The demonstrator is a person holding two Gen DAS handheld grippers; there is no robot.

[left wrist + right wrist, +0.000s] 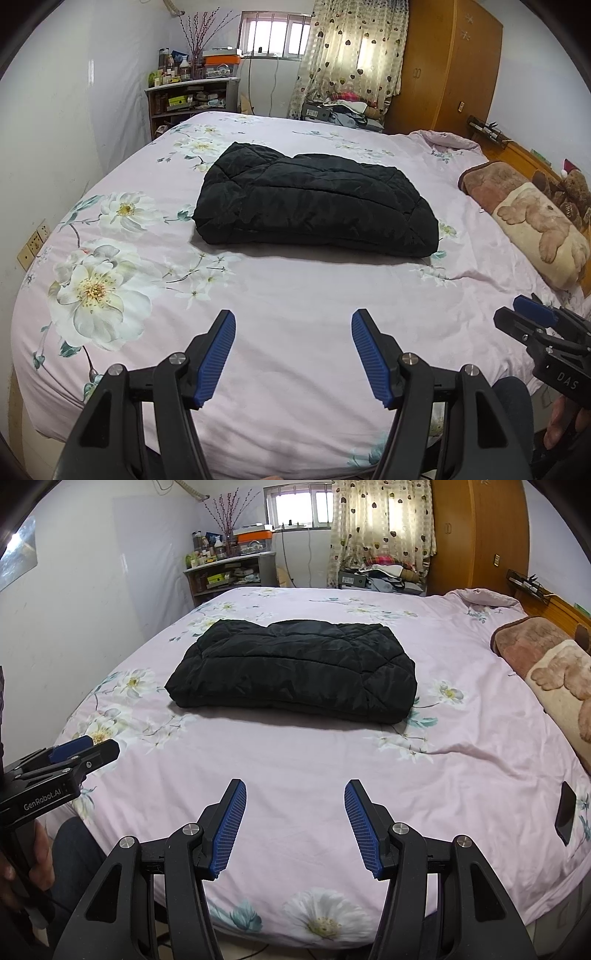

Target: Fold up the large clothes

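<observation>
A black quilted jacket [314, 201] lies folded into a thick rectangle in the middle of the bed; it also shows in the right wrist view [295, 672]. My left gripper [293, 321] is open and empty, held above the near part of the bed, well short of the jacket. My right gripper [295, 790] is open and empty too, beside the left one at the same distance. The right gripper also shows at the right edge of the left wrist view [532, 317], and the left gripper at the left edge of the right wrist view [85, 753].
The bed carries a pink floral sheet [295, 288]. A bear-print pillow [535, 221] lies along the right side. A dark phone [566, 812] rests near the bed's right edge. A cluttered shelf [192, 96], a curtained window and a wooden wardrobe [443, 66] stand beyond.
</observation>
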